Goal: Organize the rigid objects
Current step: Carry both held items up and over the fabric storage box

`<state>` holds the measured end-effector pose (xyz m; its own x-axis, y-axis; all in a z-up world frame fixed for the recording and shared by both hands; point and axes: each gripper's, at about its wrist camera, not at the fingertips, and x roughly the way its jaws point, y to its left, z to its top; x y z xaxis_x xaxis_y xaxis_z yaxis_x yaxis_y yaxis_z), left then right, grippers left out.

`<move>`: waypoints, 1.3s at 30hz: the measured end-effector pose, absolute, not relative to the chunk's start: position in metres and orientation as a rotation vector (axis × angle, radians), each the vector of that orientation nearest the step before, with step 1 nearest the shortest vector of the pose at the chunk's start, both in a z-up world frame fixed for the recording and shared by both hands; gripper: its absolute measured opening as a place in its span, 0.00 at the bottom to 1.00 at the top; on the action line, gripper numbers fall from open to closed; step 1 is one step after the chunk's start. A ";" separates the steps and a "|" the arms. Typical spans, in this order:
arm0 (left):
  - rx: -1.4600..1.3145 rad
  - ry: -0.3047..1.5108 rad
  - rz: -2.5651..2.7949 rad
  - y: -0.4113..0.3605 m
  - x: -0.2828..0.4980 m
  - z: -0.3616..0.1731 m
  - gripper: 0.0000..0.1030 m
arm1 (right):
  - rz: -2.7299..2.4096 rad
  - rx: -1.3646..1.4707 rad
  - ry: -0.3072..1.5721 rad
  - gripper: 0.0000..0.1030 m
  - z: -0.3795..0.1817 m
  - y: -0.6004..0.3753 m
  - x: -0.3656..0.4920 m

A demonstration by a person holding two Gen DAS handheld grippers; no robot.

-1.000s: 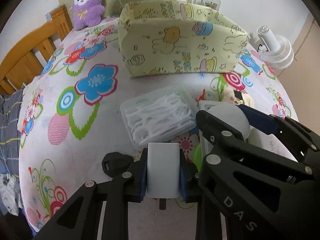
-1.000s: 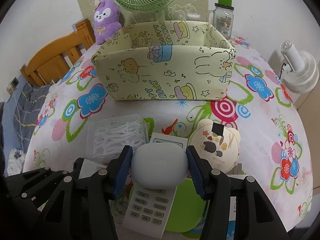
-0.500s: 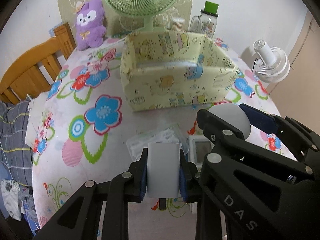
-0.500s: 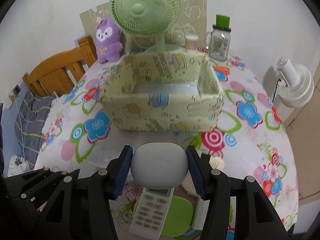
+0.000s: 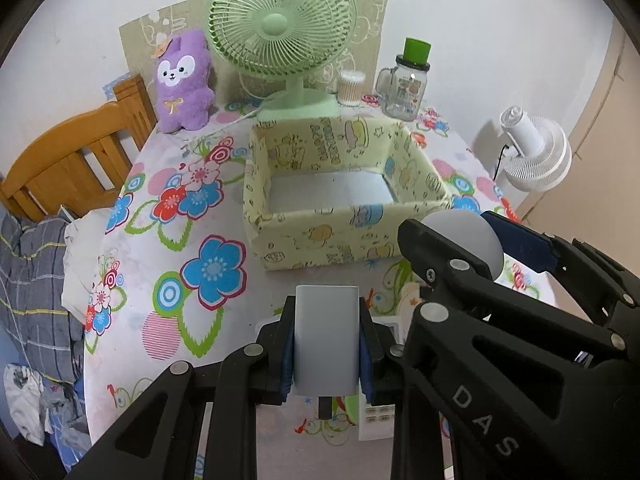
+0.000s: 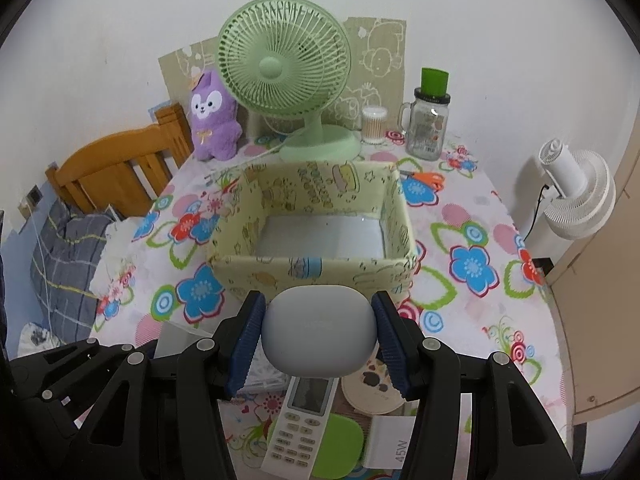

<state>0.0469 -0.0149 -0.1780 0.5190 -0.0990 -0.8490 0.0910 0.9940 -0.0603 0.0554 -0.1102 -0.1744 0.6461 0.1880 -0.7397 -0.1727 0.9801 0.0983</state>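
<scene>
Left gripper (image 5: 326, 346): black frame, blue ribbed fingers (image 5: 286, 350) clamped on the two long sides of a white charger block (image 5: 326, 340); nearly fully closed.
White charger block: smooth matte plastic, rectangular with rounded corners; long axis along the fingers, pointing toward the fabric box; held above the tabletop (image 5: 168, 264), one dark stub showing beneath its near end.
Right gripper (image 6: 319, 336): same black frame, blue ribbed fingers (image 6: 246, 340) pressed on both flanks of a grey earbud case (image 6: 319, 334); partly open, only as wide as the case.
Grey earbud case: smooth, pebble-shaped, rounded all over; long axis running across from finger to finger; held in the air short of the box's near wall.
Fabric box (image 6: 312, 272): one, pale yellow cloth with cartoon print, soft folded walls, open top, plain whitish floor.
Tabletop: cloth cover printed with bright flowers and circles.
Below the right gripper: one white remote control (image 6: 298, 424) with rows of buttons, long axis toward the box; one round cream disc (image 6: 372, 390); one glossy green rounded pad (image 6: 336, 450).
Back row: one green plastic desk fan (image 6: 285, 68) with slatted grille, one purple plush toy (image 6: 212, 118), one clear glass jar (image 6: 427, 128) with green lid, one tub of cotton swabs (image 6: 374, 125).
Beside the tabletop: one white fan (image 6: 576, 196), one wooden headboard (image 6: 116, 164).
</scene>
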 end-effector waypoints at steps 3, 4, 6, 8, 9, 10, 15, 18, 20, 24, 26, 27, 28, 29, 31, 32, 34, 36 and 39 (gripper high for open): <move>-0.009 1.008 -0.106 -0.016 0.048 -0.168 0.24 | 0.196 0.002 0.820 0.57 -0.162 -0.111 0.056; -0.009 1.005 -0.104 -0.017 0.049 -0.165 0.24 | 0.196 0.000 0.816 0.57 -0.159 -0.111 0.057; -0.006 0.995 -0.096 -0.017 0.051 -0.157 0.24 | 0.189 -0.004 0.805 0.57 -0.151 -0.112 0.059; 0.003 0.981 -0.089 -0.018 0.052 -0.150 0.24 | 0.182 -0.005 0.795 0.57 -0.143 -0.113 0.061; 0.007 0.971 -0.084 -0.018 0.053 -0.146 0.24 | 0.179 -0.005 0.792 0.57 -0.141 -0.113 0.062; 0.011 0.964 -0.079 -0.018 0.055 -0.143 0.24 | 0.175 -0.005 0.786 0.57 -0.137 -0.114 0.063; 0.005 0.943 -0.067 -0.020 0.060 -0.130 0.24 | 0.158 -0.009 0.765 0.57 -0.123 -0.118 0.068; 0.003 0.930 -0.062 -0.021 0.063 -0.124 0.24 | 0.152 -0.004 0.757 0.57 -0.116 -0.121 0.071; -0.001 0.921 -0.060 -0.022 0.065 -0.120 0.24 | 0.152 -0.002 0.750 0.57 -0.112 -0.123 0.073; -0.008 0.908 -0.058 -0.024 0.073 -0.113 0.24 | 0.150 -0.003 0.742 0.57 -0.106 -0.124 0.081; -0.010 0.901 -0.057 -0.024 0.078 -0.111 0.24 | 0.148 0.000 0.738 0.57 -0.104 -0.125 0.085; -0.011 0.899 -0.056 -0.024 0.079 -0.111 0.24 | 0.149 0.001 0.736 0.57 -0.103 -0.125 0.088; -0.013 0.898 -0.055 -0.024 0.082 -0.110 0.24 | 0.150 0.002 0.736 0.57 -0.103 -0.125 0.091; -0.015 0.898 -0.054 -0.024 0.085 -0.110 0.24 | 0.153 0.003 0.738 0.57 -0.103 -0.125 0.094; -0.020 0.901 -0.052 -0.024 0.091 -0.112 0.24 | 0.159 0.005 0.744 0.57 -0.105 -0.125 0.102; -0.021 0.902 -0.051 -0.024 0.094 -0.113 0.24 | 0.159 0.003 0.746 0.57 -0.107 -0.124 0.106; -0.020 0.906 -0.047 -0.024 0.103 -0.116 0.24 | 0.160 0.001 0.751 0.57 -0.109 -0.124 0.114; -0.020 0.906 -0.039 -0.023 0.111 -0.117 0.24 | 0.164 0.003 0.754 0.57 -0.112 -0.123 0.123; -0.019 0.903 -0.029 -0.022 0.124 -0.120 0.24 | 0.166 0.002 0.754 0.57 -0.116 -0.120 0.137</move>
<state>0.1241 -0.0218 -0.1198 0.6191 -0.0330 -0.7846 0.0167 0.9994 -0.0288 0.1374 -0.1205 -0.1157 0.7164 0.1506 -0.6812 -0.1493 0.9869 0.0612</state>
